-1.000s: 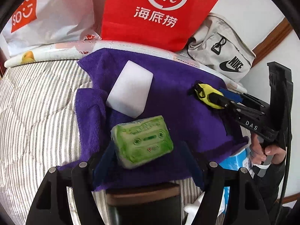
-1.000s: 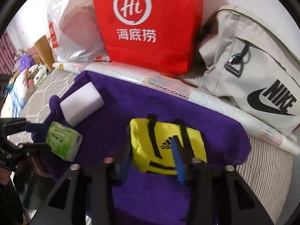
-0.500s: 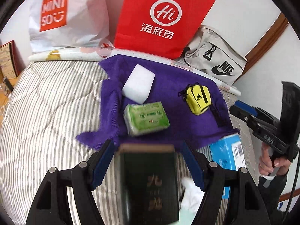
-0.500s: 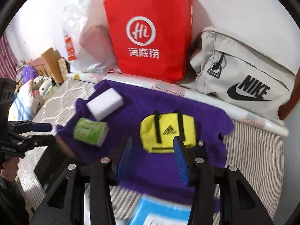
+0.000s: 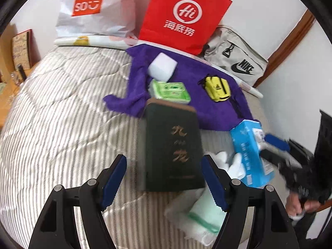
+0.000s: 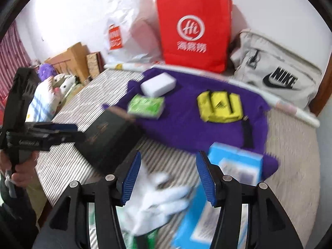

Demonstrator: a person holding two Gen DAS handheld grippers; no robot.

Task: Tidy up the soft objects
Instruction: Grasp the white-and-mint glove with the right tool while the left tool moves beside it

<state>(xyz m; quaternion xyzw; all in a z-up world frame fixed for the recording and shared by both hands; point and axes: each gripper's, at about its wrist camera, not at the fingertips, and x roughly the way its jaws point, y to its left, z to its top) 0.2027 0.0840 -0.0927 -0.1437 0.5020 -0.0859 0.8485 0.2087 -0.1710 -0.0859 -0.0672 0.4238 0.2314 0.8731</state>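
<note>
Motion blur smears the white glove [image 6: 157, 201] below the purple towel [image 6: 186, 124], its fingers indistinct; the blue box [image 6: 234, 166] beside the towel has unreadable print and runs off the bottom edge; the dark box [image 5: 172, 145] hides the towel's near hem and part of the green packet [image 5: 171, 92].

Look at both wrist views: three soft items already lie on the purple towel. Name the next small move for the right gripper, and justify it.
Probably lower the right gripper onto the white glove and close. Its jaws have just been opening and hold nothing, and the glove lies on the striped quilt right below them, off the purple towel that holds the sponge, tissue pack and yellow pouch.
</note>
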